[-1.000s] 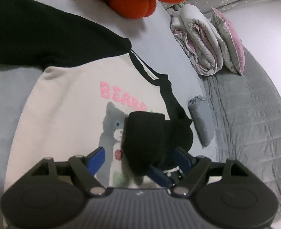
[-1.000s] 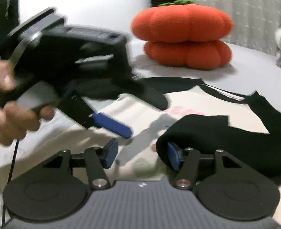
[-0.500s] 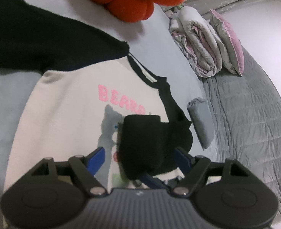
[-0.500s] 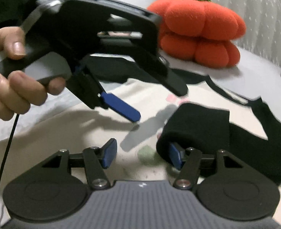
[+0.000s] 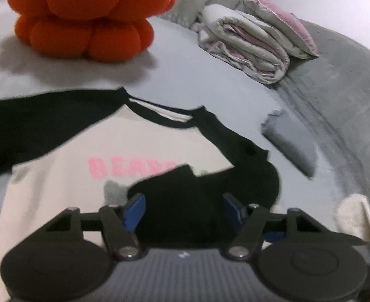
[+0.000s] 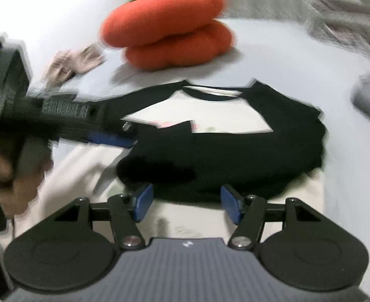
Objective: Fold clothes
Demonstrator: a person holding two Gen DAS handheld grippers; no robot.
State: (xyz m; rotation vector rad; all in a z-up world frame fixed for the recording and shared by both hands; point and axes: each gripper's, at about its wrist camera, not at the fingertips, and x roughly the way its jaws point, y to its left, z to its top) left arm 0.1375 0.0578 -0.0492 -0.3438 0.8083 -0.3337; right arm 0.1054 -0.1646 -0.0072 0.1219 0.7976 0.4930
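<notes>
A cream sweatshirt [image 5: 59, 176] with black sleeves and pink letters lies flat on the bed. One black sleeve [image 6: 235, 156] is folded across its chest. In the left wrist view this sleeve [image 5: 185, 201] fills the gap between the blue pads of my left gripper [image 5: 183, 211]. The jaws are closing, and I see no pad pressing on the cloth. The right wrist view shows a hand [image 6: 16, 183] holding that gripper, one blue finger [image 6: 109, 138] at the cuff end. My right gripper [image 6: 186, 202] is open over cream fabric, just short of the sleeve.
An orange pumpkin cushion [image 5: 89, 17] sits beyond the collar. A folded quilt [image 5: 250, 47] and a grey blanket [image 5: 348, 88] lie at the back right, with a small grey folded cloth [image 5: 290, 141] beside the sweatshirt. A pinkish cloth [image 6: 76, 60] lies at the far left.
Both cameras have rolled and shifted. The left gripper's jaws have narrowed, and it has swung left in the right wrist view. The right gripper has drawn back, so the cuff now lies ahead of its pads.
</notes>
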